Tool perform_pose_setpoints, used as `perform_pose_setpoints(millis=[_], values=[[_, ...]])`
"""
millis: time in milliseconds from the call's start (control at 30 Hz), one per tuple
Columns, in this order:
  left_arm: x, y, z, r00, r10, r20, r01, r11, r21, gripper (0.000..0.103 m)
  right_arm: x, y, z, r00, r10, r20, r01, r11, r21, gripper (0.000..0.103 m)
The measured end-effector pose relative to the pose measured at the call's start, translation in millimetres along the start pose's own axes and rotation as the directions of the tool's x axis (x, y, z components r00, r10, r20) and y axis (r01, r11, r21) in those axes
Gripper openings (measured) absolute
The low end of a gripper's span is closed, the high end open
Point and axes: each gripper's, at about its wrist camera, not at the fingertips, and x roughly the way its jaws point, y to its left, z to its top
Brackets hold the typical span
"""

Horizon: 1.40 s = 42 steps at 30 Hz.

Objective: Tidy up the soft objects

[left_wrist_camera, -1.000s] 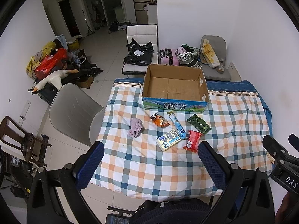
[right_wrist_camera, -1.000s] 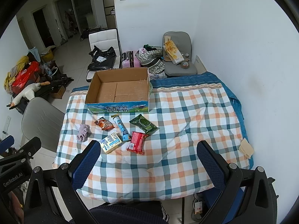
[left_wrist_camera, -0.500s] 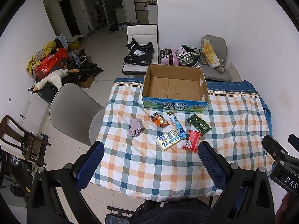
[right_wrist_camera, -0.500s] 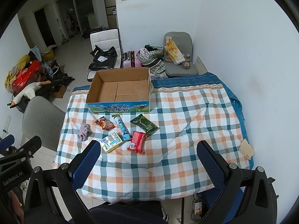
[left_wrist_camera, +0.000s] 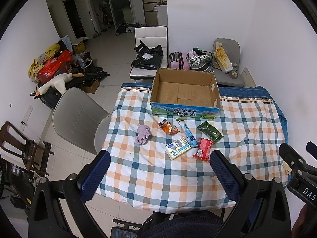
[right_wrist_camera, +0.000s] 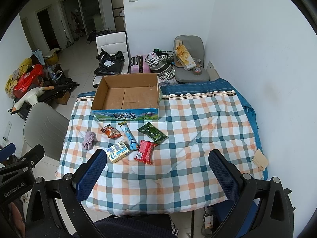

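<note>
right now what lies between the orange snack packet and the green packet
A light blue tube-shaped packet lies between the orange snack packet and the green packet, clearest in the left wrist view.

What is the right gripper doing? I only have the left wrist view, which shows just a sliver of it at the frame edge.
Observer: The right gripper hangs over the table's near edge, jaws wide open with nothing between them.
Operator: Anything at the quilt's right edge?
Observer: A beige folded piece, cloth or paper, lies at the right edge of the plaid quilt.
Operator: And under the table?
Observer: What looks like a white power strip lies on the floor.
</note>
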Motion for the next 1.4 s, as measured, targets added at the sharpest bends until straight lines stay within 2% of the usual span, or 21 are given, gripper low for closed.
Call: perform_pose_setpoints(millis=[867, 1000, 1067, 1133, 1200, 1300, 1400], values=[[-1.2, -0.8, -1.7, 1.0, -0.007, 0.0, 0.007, 1.0, -0.005, 0.103, -1.6, -2.2, 0.7, 1.0, -0.001, 0.006, 0.001, 1.0, 0.0, 0.103], [9.7, -7.5, 3.1, 1.0, -0.02, 0.006, 0.02, 1.0, -0.009, 0.103, 10.5, -5.5, -2.5, 1.0, 0.005, 0.002, -0.005, 1.0, 0.012, 0.103], [26.7, -8.3, 9.9, 1.0, -0.015, 0.006, 0.015, 1.0, -0.007, 0.103, 14.4, -5.8, 3.2, 1.0, 0.015, -0.009, -0.015, 1.0, 0.025, 0.103], [51.1, -9.8, 17.2, 1.0, -0.016, 0.005, 0.016, 1.0, -0.001, 0.103, 33.8, -9.9, 15.5, 0.999, 0.02, -0.039, -0.018, 0.999, 0.051, 0.103], [81.1, -13.2, 25.2, 1.0, -0.004, -0.028, 0.005, 1.0, 0.021, 0.103, 58.8, -22.3, 20.9, 0.998, 0.022, -0.067, -0.017, 0.998, 0.064, 0.103], [134.2, -17.1, 31.2, 0.993, -0.004, -0.115, 0.008, 0.999, 0.036, 0.103, 124.2, -30.3, 32.0, 0.988, 0.037, -0.153, -0.023, 0.996, 0.087, 0.103], [187.2, -25.9, 31.1, 0.979, -0.031, -0.202, 0.045, 0.997, 0.066, 0.103, 183.1, -31.5, 30.1, 0.974, 0.033, -0.225, -0.015, 0.996, 0.083, 0.103]])
